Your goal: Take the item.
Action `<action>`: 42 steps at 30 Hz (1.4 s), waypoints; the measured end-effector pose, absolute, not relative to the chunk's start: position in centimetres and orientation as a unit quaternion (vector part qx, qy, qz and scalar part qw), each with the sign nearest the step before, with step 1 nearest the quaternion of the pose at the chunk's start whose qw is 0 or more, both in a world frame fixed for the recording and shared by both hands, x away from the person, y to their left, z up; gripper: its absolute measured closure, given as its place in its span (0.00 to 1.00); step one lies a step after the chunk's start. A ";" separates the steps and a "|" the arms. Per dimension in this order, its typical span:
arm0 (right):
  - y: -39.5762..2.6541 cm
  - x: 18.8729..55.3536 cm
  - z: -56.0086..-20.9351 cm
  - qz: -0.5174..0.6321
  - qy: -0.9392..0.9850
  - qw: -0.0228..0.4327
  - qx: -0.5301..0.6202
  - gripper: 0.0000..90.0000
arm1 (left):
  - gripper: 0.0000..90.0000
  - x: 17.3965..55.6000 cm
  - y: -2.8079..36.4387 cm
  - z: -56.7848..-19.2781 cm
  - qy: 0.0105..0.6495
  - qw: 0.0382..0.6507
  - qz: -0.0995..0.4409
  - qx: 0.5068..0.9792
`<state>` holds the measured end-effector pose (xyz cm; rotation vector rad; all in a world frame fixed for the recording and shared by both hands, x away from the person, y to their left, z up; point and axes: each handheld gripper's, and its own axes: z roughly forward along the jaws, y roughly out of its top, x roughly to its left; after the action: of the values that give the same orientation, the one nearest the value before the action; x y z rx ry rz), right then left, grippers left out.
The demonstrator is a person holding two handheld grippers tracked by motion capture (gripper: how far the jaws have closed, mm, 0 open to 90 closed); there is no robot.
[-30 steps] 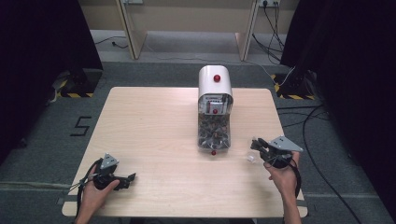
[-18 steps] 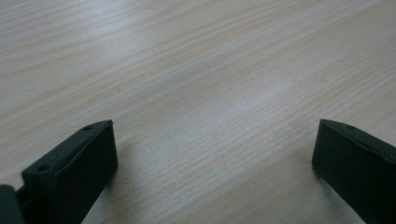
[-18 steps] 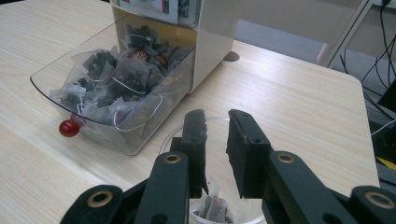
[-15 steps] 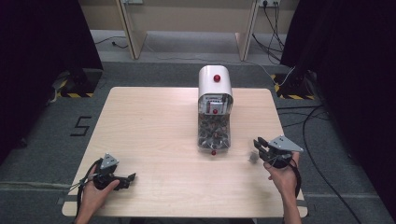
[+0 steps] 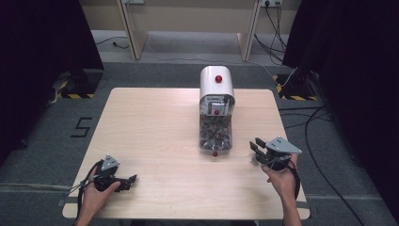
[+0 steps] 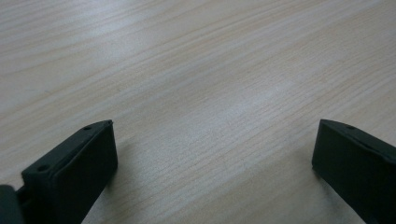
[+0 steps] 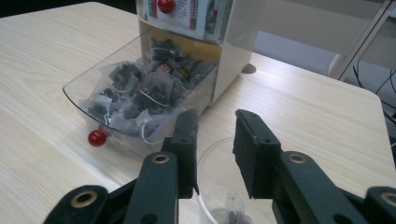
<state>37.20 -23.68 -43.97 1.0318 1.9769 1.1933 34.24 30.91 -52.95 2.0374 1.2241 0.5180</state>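
A white dispenser point(image 5: 217, 87) stands at the table's far middle. Its clear drawer point(image 5: 215, 136) is pulled out toward me and heaped with tea bags point(image 7: 140, 93); a red knob point(image 7: 97, 137) marks the drawer's front. My right gripper point(image 7: 215, 126) hovers to the right of the drawer, over a clear cup point(image 7: 215, 186) with one tea bag point(image 7: 231, 210) in it. Its jaws have just been opening and nothing is between them. In the high view the right gripper point(image 5: 254, 150) sits near the table's right edge. My left gripper point(image 5: 131, 180) rests open at the front left, with bare wood between its jaws point(image 6: 215, 149).
The light wooden table point(image 5: 155, 122) has dark floor around it, with cables point(image 5: 315, 117) off to the right. Table legs point(image 5: 131, 28) stand beyond the far edge. The left half of the tabletop is bare wood.
The right gripper's jaws have parted slightly and the hand has shifted a little. The left gripper has stayed where it was.
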 end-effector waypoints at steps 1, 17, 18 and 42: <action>-23.6 37.2 -43.9 0.451 0.746 0.302 0.386 0.76 | 0.00 34.2 30.9 -52.9 0.472 0.347 0.200 0.785; -21.8 36.8 -43.7 0.461 0.752 0.287 0.373 0.65 | 0.00 34.2 30.9 -52.9 0.472 0.347 0.200 0.785; -21.7 36.7 -43.6 0.461 0.752 0.288 0.371 0.64 | 0.00 34.2 30.9 -52.9 0.472 0.347 0.200 0.785; -18.2 35.8 -43.8 0.470 0.768 0.261 0.348 0.54 | 0.00 34.2 30.9 -52.9 0.472 0.347 0.200 0.785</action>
<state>35.77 -18.16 -43.80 0.9412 2.0805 1.2732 34.24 30.91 -52.95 2.0371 1.2240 0.5177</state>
